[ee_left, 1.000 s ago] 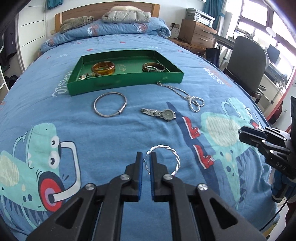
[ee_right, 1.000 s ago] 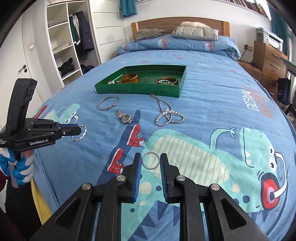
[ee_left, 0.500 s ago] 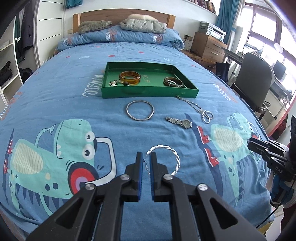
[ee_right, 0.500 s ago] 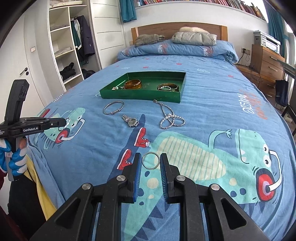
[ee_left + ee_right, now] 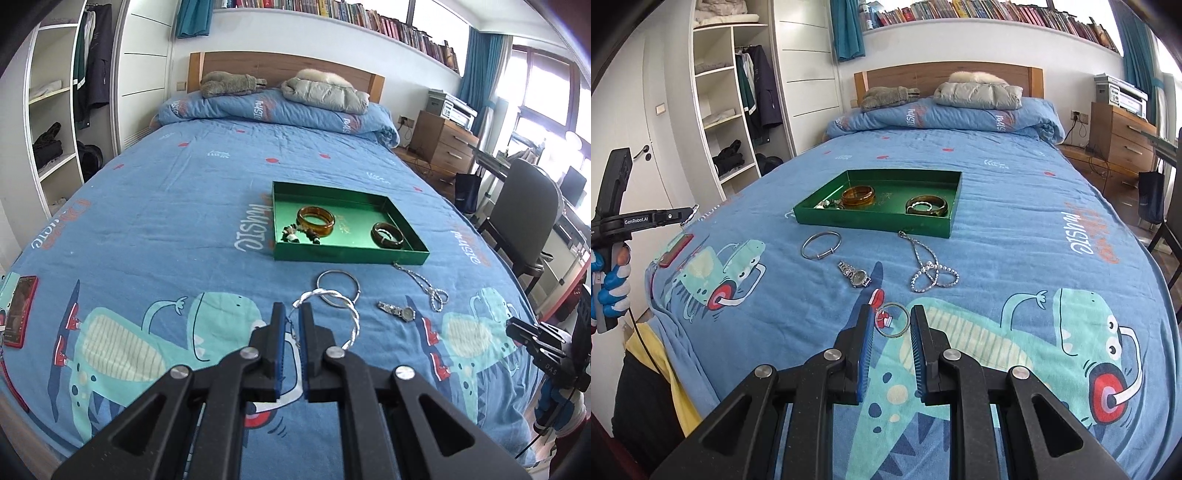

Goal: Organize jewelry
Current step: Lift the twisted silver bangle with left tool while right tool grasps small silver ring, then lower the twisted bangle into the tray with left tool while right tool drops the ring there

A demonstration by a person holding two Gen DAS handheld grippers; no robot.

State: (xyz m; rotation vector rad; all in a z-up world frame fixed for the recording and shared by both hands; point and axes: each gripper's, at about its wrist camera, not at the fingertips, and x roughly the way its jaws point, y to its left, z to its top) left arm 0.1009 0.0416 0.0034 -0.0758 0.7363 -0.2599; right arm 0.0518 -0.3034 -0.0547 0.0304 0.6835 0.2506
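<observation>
My left claw was squeezing a twisted silver bangle, held up over the blue dinosaur bedspread. My right claw gripped a thin plain silver ring. Farther off sat the green metal tray, holding an amber bangle.

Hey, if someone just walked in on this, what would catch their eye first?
Probably the green tray in the middle of the dinosaur-print bed, holding bangles. Then the jewelry loose in front of it: a bracelet, watch and chain. Each gripper pinches a ring-shaped piece: left a twisted bangle, right a ring.
</observation>
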